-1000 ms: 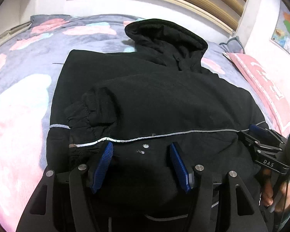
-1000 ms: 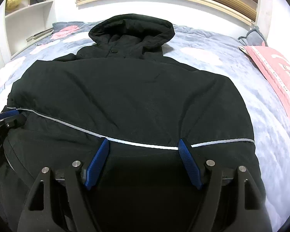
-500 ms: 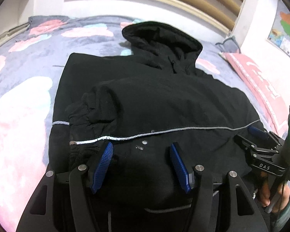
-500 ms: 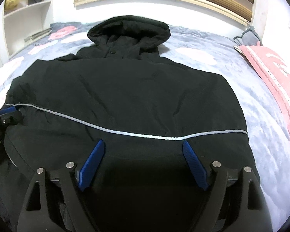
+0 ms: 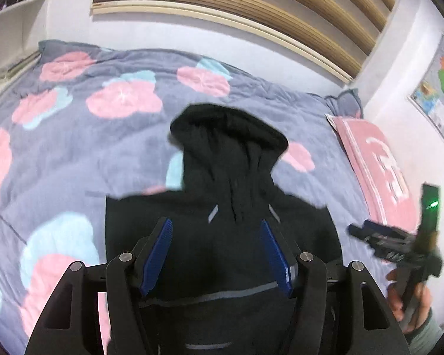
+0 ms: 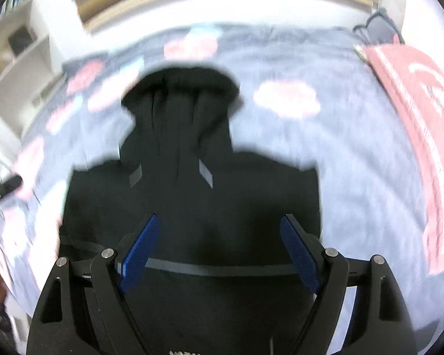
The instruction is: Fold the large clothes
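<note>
At the far left of the left wrist view a white shelf (image 5: 17,20) stands against the wall, and below it the quilt (image 5: 74,153), grey-blue with pink and pale blue flower patches, covers the bed. The black jacket (image 5: 222,236) lies on the quilt in the middle, folded into a narrow block with its hood (image 5: 228,136) pointing toward the wooden slatted headboard (image 5: 236,9). Two short grey strips sit on the jacket just below the hood, and a grey stripe crosses it lower down.

The left gripper (image 5: 219,254) hangs over the jacket's lower half, its blue pads (image 5: 157,254) spread wide with only dark cloth showing between them; nothing is pinched. Whether the pads touch the cloth cannot be told.

Right of the jacket, a pink pillow (image 5: 379,174) lies along the bed's edge by the wall, and a map poster (image 5: 441,88) hangs above it. The right gripper (image 5: 367,233) shows at the right edge, held over the quilt beside the jacket, with a green light on its handle.

In the blurred right wrist view the jacket (image 6: 192,207) again fills the centre, hood (image 6: 180,94) away from the camera. The right gripper (image 6: 219,248) has its pads (image 6: 139,248) set far apart above the cloth, clamping nothing. The pillow (image 6: 423,124) lies to the right.
</note>
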The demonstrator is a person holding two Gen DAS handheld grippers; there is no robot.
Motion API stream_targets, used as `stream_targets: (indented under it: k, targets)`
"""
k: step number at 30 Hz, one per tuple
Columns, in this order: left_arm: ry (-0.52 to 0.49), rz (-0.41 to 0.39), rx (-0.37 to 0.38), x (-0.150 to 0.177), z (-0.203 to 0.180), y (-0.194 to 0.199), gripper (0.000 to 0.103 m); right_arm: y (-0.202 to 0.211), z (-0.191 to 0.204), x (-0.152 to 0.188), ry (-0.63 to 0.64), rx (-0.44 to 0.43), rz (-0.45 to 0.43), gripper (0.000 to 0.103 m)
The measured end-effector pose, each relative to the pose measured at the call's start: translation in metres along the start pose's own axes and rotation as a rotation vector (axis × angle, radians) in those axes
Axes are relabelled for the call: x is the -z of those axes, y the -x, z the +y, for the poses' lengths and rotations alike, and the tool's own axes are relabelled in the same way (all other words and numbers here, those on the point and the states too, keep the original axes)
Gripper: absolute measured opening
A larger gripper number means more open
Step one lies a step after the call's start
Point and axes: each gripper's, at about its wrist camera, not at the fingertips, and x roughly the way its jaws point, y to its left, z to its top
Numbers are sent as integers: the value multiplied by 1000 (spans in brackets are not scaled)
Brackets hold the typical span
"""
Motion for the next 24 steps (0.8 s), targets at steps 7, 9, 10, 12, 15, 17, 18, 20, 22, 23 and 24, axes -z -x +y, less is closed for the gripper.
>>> stream_targets:
  k: [7,9,10,12,15,17,18,20,22,23,24]
  targets:
    - [42,-4,-28,-82,10,-42,74,-14,4,-99,22,20,-40,85]
    - [48,19,-61,-102,21,-72,74,-36,4,-118,27,33,-21,85]
    - [58,34,-69,-111,27,-88,74,-58,4,-132,29,36,3,85]
    - [79,74,-86,-126,41,-129,74,-86,-2,-147,30,40,36,85]
    - [89,124,-105,-138,58,-187,74,-139,-4,-164,51,53,79,85]
    - [99,158,-103,-140,67,-220,74,-170,-5,-172,63,71,94,85]
    - [104,179,-101,-140,70,-236,74,-189,-7,-177,63,78,117,85]
    - [101,207,-103,-138,73,-260,74,-216,-13,-181,47,70,156,85]
    - [93,221,-133,-137,76,-284,74,-238,-16,-183,37,57,182,80]
    - [91,225,-148,-138,79,-293,74,-252,-16,-185,42,51,200,63]
    - [93,225,-164,-138,82,-300,72,-264,-15,-187,53,45,222,52]
